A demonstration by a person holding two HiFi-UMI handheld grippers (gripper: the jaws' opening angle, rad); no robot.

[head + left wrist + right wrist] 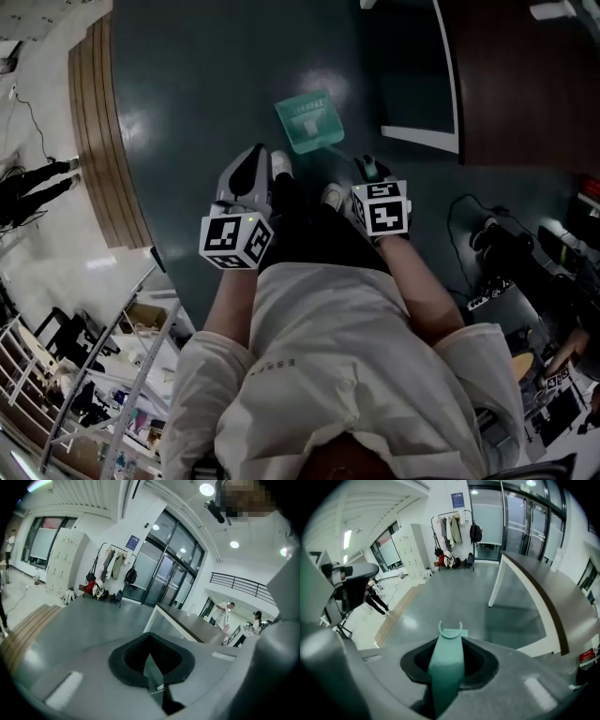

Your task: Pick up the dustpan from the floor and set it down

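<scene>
A green dustpan hangs over the dark floor ahead of the person's feet. Its long handle runs back into my right gripper. In the right gripper view the green handle passes straight between the black pads, its clip end sticking out past them. My right gripper is shut on that handle and points steeply down. My left gripper hovers to the left of the dustpan, apart from it. In the left gripper view its jaws stand together with nothing in them.
A white-framed table stands at the upper right, close to the dustpan. A wooden strip borders the dark floor on the left. Cables and a power strip lie at the right. The person's shoes sit between the grippers.
</scene>
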